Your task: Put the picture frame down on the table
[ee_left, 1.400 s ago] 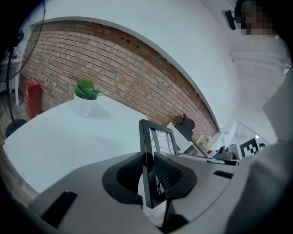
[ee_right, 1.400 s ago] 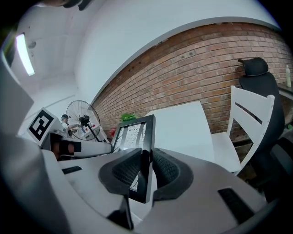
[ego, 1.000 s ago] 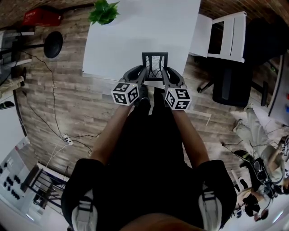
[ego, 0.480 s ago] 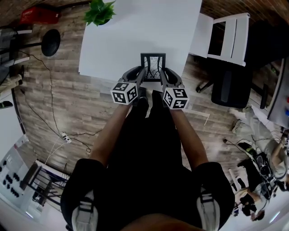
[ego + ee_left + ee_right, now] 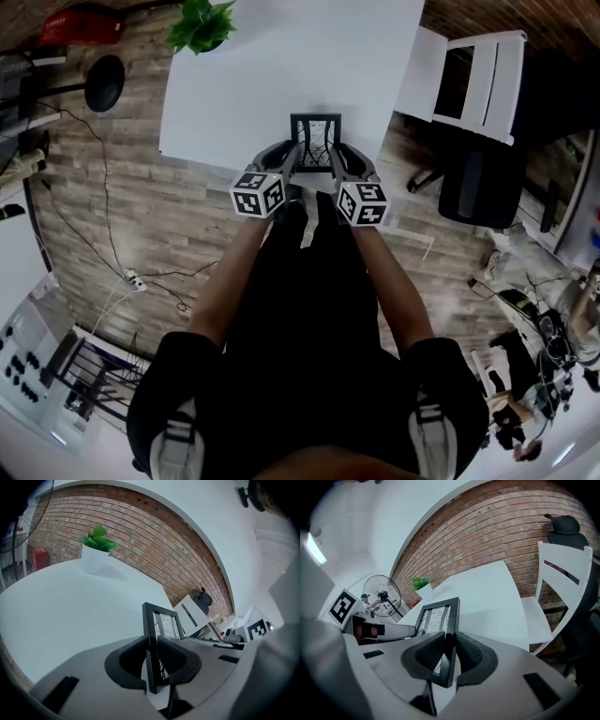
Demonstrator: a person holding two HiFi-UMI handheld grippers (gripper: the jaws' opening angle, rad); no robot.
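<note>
A black picture frame (image 5: 315, 141) with a branch print is held upright over the near edge of the white table (image 5: 281, 66). My left gripper (image 5: 293, 159) is shut on the frame's left side bar (image 5: 151, 639). My right gripper (image 5: 335, 159) is shut on its right side bar (image 5: 452, 630). In the left gripper view the frame (image 5: 161, 625) rises from between the jaws, and the right gripper view shows the frame (image 5: 438, 620) the same way. The frame's lower edge is hidden behind the grippers.
A potted green plant (image 5: 199, 23) stands at the table's far left corner. A white chair (image 5: 473, 80) and a black office chair (image 5: 483, 183) are to the right of the table. Cables (image 5: 103, 187) run over the wooden floor on the left. A standing fan (image 5: 379, 597) is behind.
Both grippers with the frame have shifted slightly farther over the table's near edge; the hold on the frame is unchanged.
</note>
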